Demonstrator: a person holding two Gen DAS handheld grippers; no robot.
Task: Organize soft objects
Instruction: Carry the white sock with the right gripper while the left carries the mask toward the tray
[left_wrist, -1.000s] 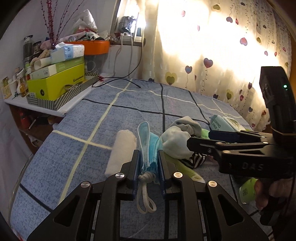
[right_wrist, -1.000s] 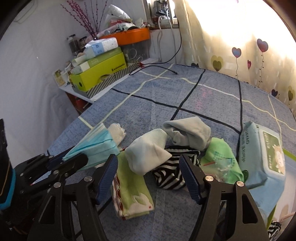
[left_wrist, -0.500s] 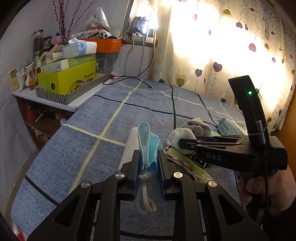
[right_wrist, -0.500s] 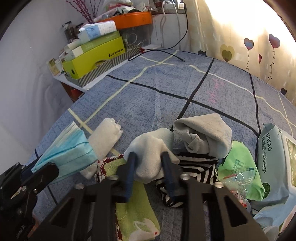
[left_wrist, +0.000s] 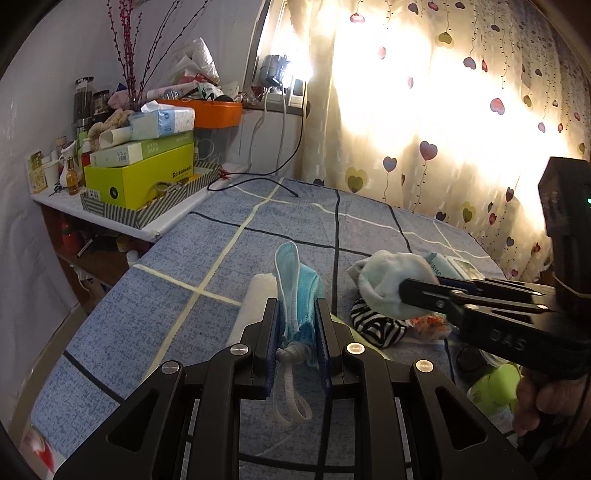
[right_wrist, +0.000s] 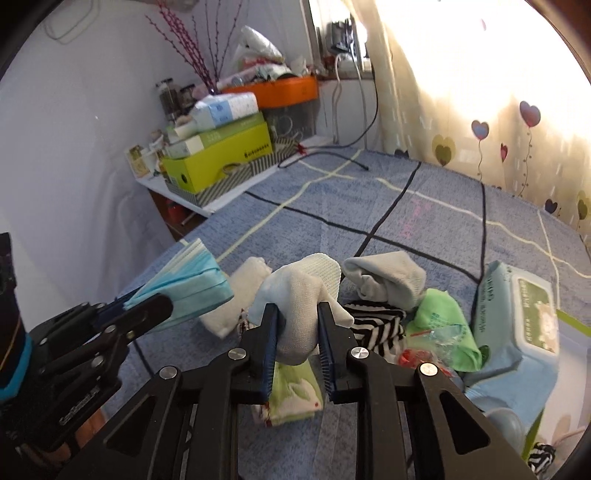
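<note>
My left gripper (left_wrist: 297, 306) is shut on a folded blue face mask (left_wrist: 295, 280), held above the blue bedcover (left_wrist: 207, 266) with its ear loops dangling. In the right wrist view the mask (right_wrist: 188, 280) and left gripper (right_wrist: 162, 306) sit at the left. My right gripper (right_wrist: 299, 310) has its jaws closing on a pale white sock (right_wrist: 299, 291); the pads press it and it hangs clear of the pile. The same sock (left_wrist: 384, 280) shows in the left wrist view at the right gripper's tip (left_wrist: 402, 291).
On the bed lie a rolled white towel (right_wrist: 240, 295), a grey sock (right_wrist: 384, 277), a striped sock (right_wrist: 373, 325), a green rabbit cloth (right_wrist: 291, 387), a green packet (right_wrist: 443, 325) and a wipes pack (right_wrist: 517, 314). A cluttered shelf with boxes (left_wrist: 147, 177) stands left.
The right gripper's jaws went from wide open to closed on the pale sock, then lifted it off the pile. The left gripper rose slightly with the mask.
</note>
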